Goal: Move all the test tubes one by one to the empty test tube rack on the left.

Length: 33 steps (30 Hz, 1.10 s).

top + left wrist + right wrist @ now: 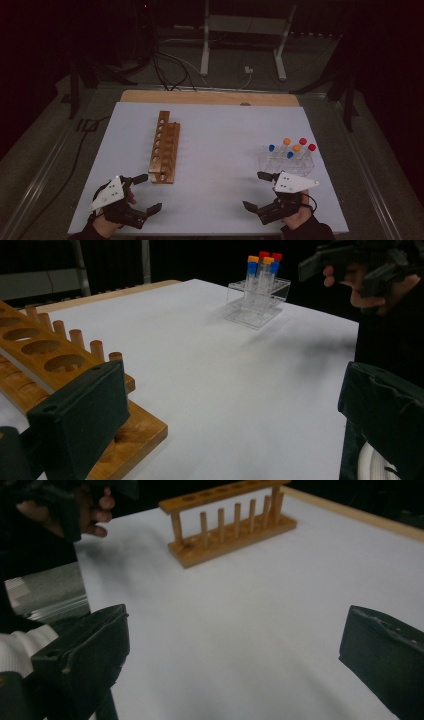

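**Ana:** High view first: what did it show?

**Ben:** Both tools sat at the near edge of the white table (215,125), jaws spread wide and empty. The left gripper (142,192) had the wooden rack (165,147) just ahead of its upper jaw, close but apart. The right gripper (257,190) had the clear rack (287,162) of capped tubes (295,148) just beyond its upper jaw, also untouched.

**Ana:** And the left gripper view?

**Ben:** The left gripper (225,405) gaped wide over bare table. The wooden rack (65,360) lay just beside its left jaw, holes empty. The tubes (262,270) stood well ahead and to the right, with the right gripper (350,265) off to their right.

**Ana:** The right gripper view?

**Ben:** The right gripper (232,650) was equally wide, nothing between its jaws. The wooden rack (230,522) stood far ahead, slightly left.

**Ana:** So how should the step go?

**Ben:** Judging by the layout, a tube was to be picked next. The right tool ought to turn toward the clear rack, straddle one cap squarely, close just below it, and lift straight up so neighbours stay put.
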Motion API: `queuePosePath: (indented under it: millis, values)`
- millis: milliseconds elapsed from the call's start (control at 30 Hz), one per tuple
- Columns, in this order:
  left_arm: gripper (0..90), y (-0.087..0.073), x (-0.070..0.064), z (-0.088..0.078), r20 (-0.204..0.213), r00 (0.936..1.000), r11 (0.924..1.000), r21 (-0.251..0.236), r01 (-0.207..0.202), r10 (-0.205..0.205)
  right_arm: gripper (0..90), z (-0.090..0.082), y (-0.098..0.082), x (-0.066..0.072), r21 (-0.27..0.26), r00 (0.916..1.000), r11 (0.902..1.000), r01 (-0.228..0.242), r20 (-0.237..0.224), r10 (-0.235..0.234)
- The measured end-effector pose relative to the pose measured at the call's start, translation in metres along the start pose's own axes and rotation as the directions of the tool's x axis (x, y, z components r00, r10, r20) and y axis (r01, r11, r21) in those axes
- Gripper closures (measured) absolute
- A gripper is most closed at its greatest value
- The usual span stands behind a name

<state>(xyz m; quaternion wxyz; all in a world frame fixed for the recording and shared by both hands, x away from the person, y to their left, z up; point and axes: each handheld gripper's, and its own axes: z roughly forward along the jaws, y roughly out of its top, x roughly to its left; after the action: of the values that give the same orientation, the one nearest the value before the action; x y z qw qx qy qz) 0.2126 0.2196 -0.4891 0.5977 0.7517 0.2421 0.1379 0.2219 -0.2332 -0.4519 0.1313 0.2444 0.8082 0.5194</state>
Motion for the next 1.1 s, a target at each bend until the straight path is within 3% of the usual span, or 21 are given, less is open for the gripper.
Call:
queuePosePath:
  millis: [100,233,267,367,433,467,500,600,633,667,700,767,800,833,867,900,933,967,1000,1033,1100]
  values:
    - [0.5,0.0,0.0,0.0,0.001,1.0,1.0,0.0,0.001,-0.001,0.0,-0.002,0.004,-0.001,-0.013,1.0,0.9999,-0.004,0.007,0.004]
    - [0.6,0.0,0.0,0.0,0.0,1.0,1.0,-0.003,0.002,-0.002,0.0,-0.008,0.01,-0.007,-0.048,0.9973,0.9988,0.012,0.072,-0.008]
    - [0.5,0.0,0.001,0.0,-0.001,1.0,1.0,-0.001,0.003,-0.003,0.0,-0.013,0.013,-0.013,-0.055,0.9921,0.9983,0.019,0.125,-0.012]
    - [0.6,0.0,0.001,0.0,-0.001,1.0,1.0,-0.003,0.003,-0.003,0.0,-0.017,0.015,-0.018,-0.062,0.9854,0.9981,0.007,0.17,0.003]
    - [0.5,0.0,0.001,0.0,0.0,1.0,1.0,-0.003,0.006,-0.006,0.0,-0.022,0.015,-0.024,-0.073,0.9741,0.9973,-0.011,0.224,0.027]
    - [0.5,0.0,0.001,0.0,0.001,1.0,1.0,-0.001,0.005,-0.005,0.0,-0.024,0.015,-0.027,-0.075,0.9673,0.9969,-0.024,0.25,0.042]
    - [0.6,0.0,0.001,0.0,0.002,1.0,1.0,-0.001,0.006,-0.006,0.0,-0.028,0.013,-0.032,-0.076,0.9512,0.9959,-0.049,0.301,0.07]
    - [0.5,0.0,0.001,0.0,0.004,1.0,1.0,-0.002,0.007,-0.007,0.0,-0.032,0.011,-0.04,-0.095,0.9254,0.9903,-0.101,0.357,0.129]
    - [0.5,0.0,0.001,0.0,0.004,1.0,1.0,-0.002,0.007,-0.007,0.0,-0.032,0.011,-0.04,-0.095,0.9254,0.9903,-0.101,0.357,0.129]
    - [0.5,0.0,0.001,0.0,0.003,1.0,1.0,-0.002,0.008,-0.008,0.0,-0.034,0.01,-0.043,-0.101,0.918,0.9878,-0.118,0.368,0.148]
    - [0.5,0.0,0.001,0.0,0.003,1.0,1.0,-0.002,0.008,-0.008,0.0,-0.036,0.008,-0.047,-0.108,0.8938,0.9821,-0.155,0.408,0.186]
    - [0.6,0.0,0.001,0.0,0.002,0.9999,0.9999,-0.002,0.01,-0.01,0.0,-0.038,0.006,-0.05,-0.106,0.8801,0.9783,-0.178,0.428,0.206]
    - [0.5,0.0,0.001,0.0,0.002,0.9999,0.9999,-0.003,0.012,-0.012,0.0,-0.039,0.004,-0.052,-0.106,0.8675,0.9751,-0.195,0.445,0.222]
    - [0.5,0.0,0.001,0.0,0.002,0.9999,0.9999,-0.003,0.012,-0.012,0.0,-0.04,0.003,-0.053,-0.099,0.8638,0.9727,-0.21,0.447,0.232]
    - [0.5,0.0,0.002,0.0,0.002,0.9999,0.9999,-0.005,0.014,-0.014,0.0,-0.041,0.001,-0.055,-0.095,0.8515,0.9685,-0.23,0.462,0.248]
    - [0.5,0.0,0.002,0.0,0.002,0.9999,0.9999,-0.006,0.014,-0.014,0.0,-0.041,0.001,-0.055,-0.095,0.8515,0.9685,-0.23,0.462,0.248]
    - [0.5,0.0,0.002,0.0,0.002,0.9999,0.9999,-0.006,0.014,-0.014,0.0,-0.041,-0.002,-0.059,-0.081,0.8321,0.9561,-0.282,0.476,0.285]
    - [0.5,0.0,0.002,0.0,0.002,0.9999,0.9999,-0.005,0.013,-0.013,0.0,-0.041,-0.004,-0.06,-0.078,0.8251,0.9517,-0.297,0.481,0.297]
    - [0.5,0.0,0.002,0.0,0.002,0.9999,0.9999,-0.005,0.013,-0.013,0.0,-0.041,-0.004,-0.06,-0.078,0.8251,0.9517,-0.297,0.481,0.297]
    - [0.5,0.0,0.002,0.0,0.002,0.9999,0.9999,-0.007,0.014,-0.014,0.0,-0.039,-0.006,-0.063,-0.059,0.8042,0.9369,-0.345,0.496,0.327]
    - [0.5,0.0,0.002,0.0,0.003,0.9998,0.9998,-0.007,0.017,-0.017,2.6,-0.039,-0.007,-0.064,-0.057,0.798,0.931,-0.361,0.498,0.34]
